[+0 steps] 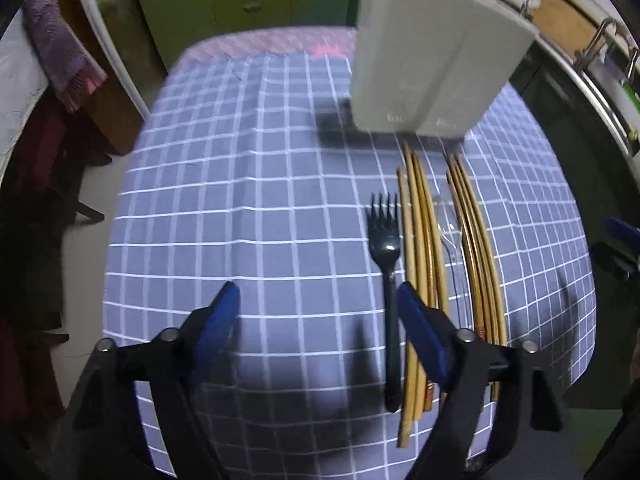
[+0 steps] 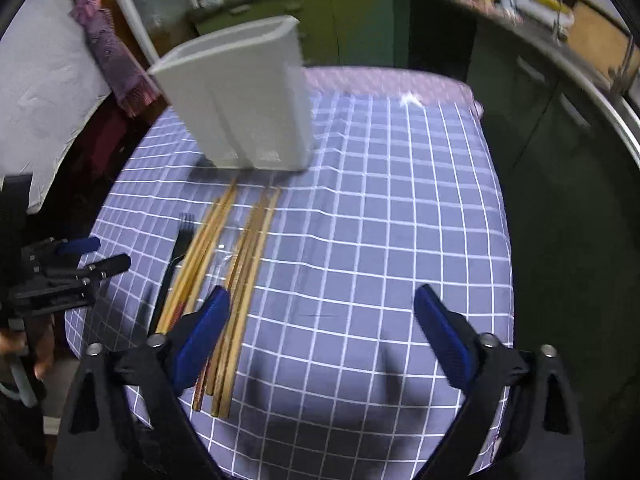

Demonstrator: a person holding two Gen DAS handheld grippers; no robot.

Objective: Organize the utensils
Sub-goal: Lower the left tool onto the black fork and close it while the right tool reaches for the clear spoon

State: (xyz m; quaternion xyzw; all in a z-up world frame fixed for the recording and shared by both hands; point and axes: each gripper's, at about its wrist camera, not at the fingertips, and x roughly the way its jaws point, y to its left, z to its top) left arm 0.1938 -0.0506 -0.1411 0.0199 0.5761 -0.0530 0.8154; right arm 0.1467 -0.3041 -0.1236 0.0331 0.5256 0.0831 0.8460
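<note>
- I am holding the left hand-held gripper (image 1: 318,320) low over the near edge of the table (image 1: 240,200), its jaws spread wide and carrying nothing.
- I am keeping the right hand-held gripper (image 2: 322,312) wide and empty too, hovering above the checked cloth just right of the utensils.
- The black fork (image 1: 388,248) is lying flat, tines pointing away from me, its handle running down beside the left gripper's right finger (image 1: 420,332).
- 2 bundles of wooden chopsticks are lying parallel to it: the left bundle (image 1: 420,240) just beside the fork, the right bundle (image 1: 476,248) a little apart.
- Something clear and plastic seems to be lying between the bundles; I cannot tell what it is.
- The white utensil holder (image 1: 432,52) is standing upright at the far ends of the chopsticks, showing 2 compartments from this side.
- I am judging the fork light, stiff and somewhat slick plastic, so I would be pinching it across the mid-handle, where it is narrow and clear of the tines.
- The chopsticks look light, rigid and prone to rolling; I would be taking them near the middle, few at a time, so they are not fanning out or slipping.
</note>
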